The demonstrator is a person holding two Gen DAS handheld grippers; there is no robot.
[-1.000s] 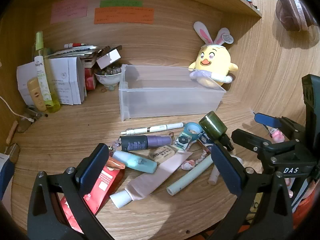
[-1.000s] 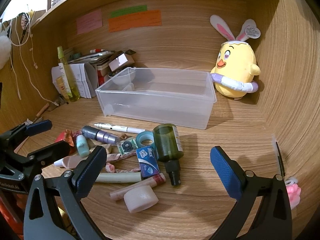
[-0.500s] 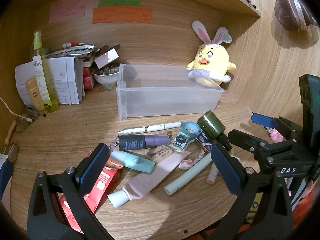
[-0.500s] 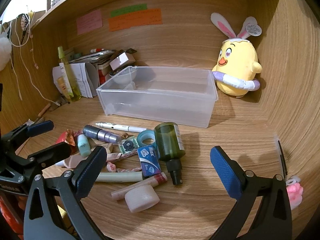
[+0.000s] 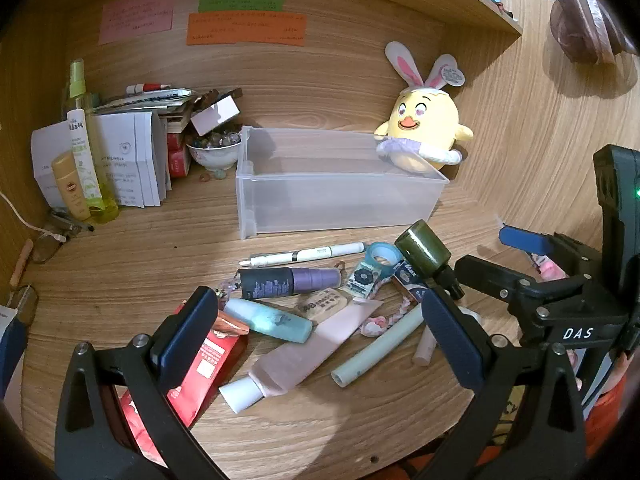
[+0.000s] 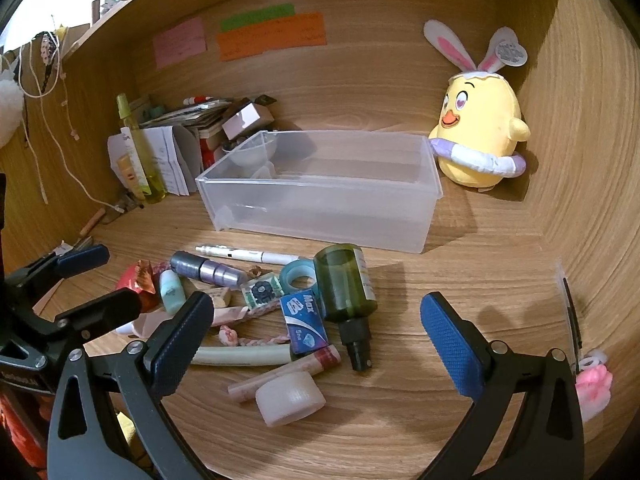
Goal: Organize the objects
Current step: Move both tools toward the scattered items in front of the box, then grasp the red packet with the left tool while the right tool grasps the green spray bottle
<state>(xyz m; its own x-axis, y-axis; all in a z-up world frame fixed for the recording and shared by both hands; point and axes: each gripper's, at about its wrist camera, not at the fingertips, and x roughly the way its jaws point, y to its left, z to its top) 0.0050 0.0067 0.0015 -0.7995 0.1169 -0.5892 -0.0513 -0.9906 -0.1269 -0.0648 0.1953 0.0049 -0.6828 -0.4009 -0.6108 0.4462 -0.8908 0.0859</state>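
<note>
Grippers: I have two, left gripper [image 5: 316,334] and right gripper [image 6: 316,340], both spread wide with nothing between the ribbed blue pads, both hovering over the clutter.
Left gripper surroundings: a pale pink squeeze tube [image 5: 298,354] with a white cap lies flat between my fingers, touching a smooth teal bottle [image 5: 267,319]; a red foil packet [image 5: 200,372] is partly hidden behind my left finger.
Right gripper surroundings: a squat white ribbed cap-shaped piece [image 6: 290,398] sits nearest, against a thin pinkish stick [image 6: 286,374] whose label I cannot read.
Pile: one dark green glass bottle [image 6: 346,282] on its side with a black nozzle toward me; one small blue cardboard box [image 6: 303,320] marked Max; one teal tape roll [image 6: 299,278]; one pale green tube [image 6: 240,355]; one metallic grey-purple cylinder [image 6: 208,270]; one white pen [image 6: 248,254] at the far edge.
Bin: one translucent frosted plastic bin [image 6: 320,200], rectangular, on the worktop [image 6: 460,300] just beyond the pen, apart from the pile.
Plush: one yellow chick plush [image 6: 478,136] with rabbit ears, soft fabric, beside the bin's right end; in the left view the bin cuts off its lower part.
Back left: a stack of papers [image 5: 132,160], a tall yellow-green spray bottle [image 5: 86,136] and a bowl [image 5: 214,152] of small beads, too small for me to count.
Wall: three paper notes [image 6: 272,36], pink, green, orange; writing illegible.
</note>
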